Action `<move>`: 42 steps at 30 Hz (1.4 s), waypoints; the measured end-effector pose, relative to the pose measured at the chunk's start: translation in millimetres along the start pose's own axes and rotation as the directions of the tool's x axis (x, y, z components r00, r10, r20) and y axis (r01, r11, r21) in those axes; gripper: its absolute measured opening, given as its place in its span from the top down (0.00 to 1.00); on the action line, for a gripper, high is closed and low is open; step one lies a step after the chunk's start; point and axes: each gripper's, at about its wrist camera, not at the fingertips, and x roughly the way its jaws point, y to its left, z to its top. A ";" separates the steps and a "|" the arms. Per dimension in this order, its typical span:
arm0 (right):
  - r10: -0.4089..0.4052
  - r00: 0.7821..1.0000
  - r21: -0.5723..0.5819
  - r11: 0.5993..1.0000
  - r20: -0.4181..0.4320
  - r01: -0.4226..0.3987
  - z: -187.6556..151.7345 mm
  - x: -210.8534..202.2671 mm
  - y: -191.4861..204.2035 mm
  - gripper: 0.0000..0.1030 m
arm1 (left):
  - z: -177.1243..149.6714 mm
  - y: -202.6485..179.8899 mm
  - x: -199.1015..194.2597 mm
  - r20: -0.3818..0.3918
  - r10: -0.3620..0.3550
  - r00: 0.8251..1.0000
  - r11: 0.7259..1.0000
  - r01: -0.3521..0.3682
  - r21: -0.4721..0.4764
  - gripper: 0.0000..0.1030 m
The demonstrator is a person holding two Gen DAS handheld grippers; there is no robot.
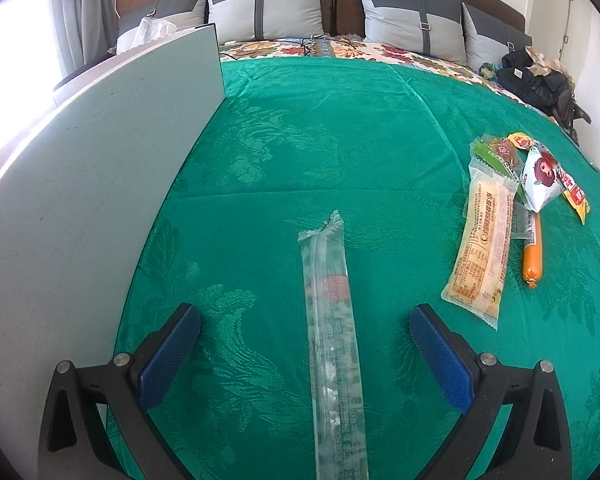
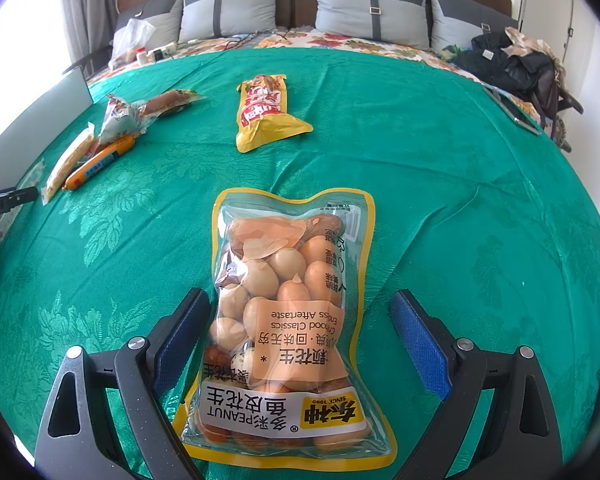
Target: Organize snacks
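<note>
My left gripper (image 1: pixel 304 326) is open, its blue pads on either side of a long clear-wrapped snack stick (image 1: pixel 334 340) lying on the green bedspread. To its right lies a pile: a yellow wafer pack (image 1: pixel 480 252), an orange sausage (image 1: pixel 532 252), a white triangular pouch (image 1: pixel 540 178) and a green-edged snack (image 1: pixel 496 152). My right gripper (image 2: pixel 300 318) is open around a yellow-edged peanut bag (image 2: pixel 288 320) lying flat. A yellow snack pack (image 2: pixel 262 108) lies farther ahead. The same pile shows at the left in the right wrist view (image 2: pixel 108 140).
A white board (image 1: pixel 80 208) stands along the left bed edge. Grey pillows (image 1: pixel 264 4) line the headboard. Dark clothes and a bag (image 2: pixel 512 64) lie at the far right. A plastic bag with small items (image 2: pixel 132 44) sits at the far left.
</note>
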 end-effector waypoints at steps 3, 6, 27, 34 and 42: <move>0.001 1.000 0.000 1.000 0.000 -0.001 -0.2 0.0 -0.3 0.08 | -0.3 -0.6 -1.0 0.001 0.001 1.000 1.000 -0.001 0.001 0.00; 0.001 1.000 0.000 1.000 0.000 -0.001 -0.2 0.0 -0.3 0.08 | -0.2 -0.6 -1.1 0.000 0.001 1.000 1.000 -0.001 0.001 0.00; 0.001 1.000 0.000 1.000 0.000 -0.001 -0.4 0.1 -0.5 0.08 | -0.4 -0.4 -1.2 0.000 0.001 1.000 1.000 -0.001 0.001 0.00; 0.001 1.000 0.000 1.000 0.001 -0.001 -0.2 0.1 -0.4 0.08 | -0.3 -0.4 -1.2 0.000 0.001 1.000 1.000 -0.001 0.001 0.00; 0.001 1.000 0.000 1.000 0.001 -0.001 -0.5 0.1 -0.6 0.08 | -0.3 -0.5 -1.2 0.000 0.001 1.000 1.000 -0.001 0.001 0.00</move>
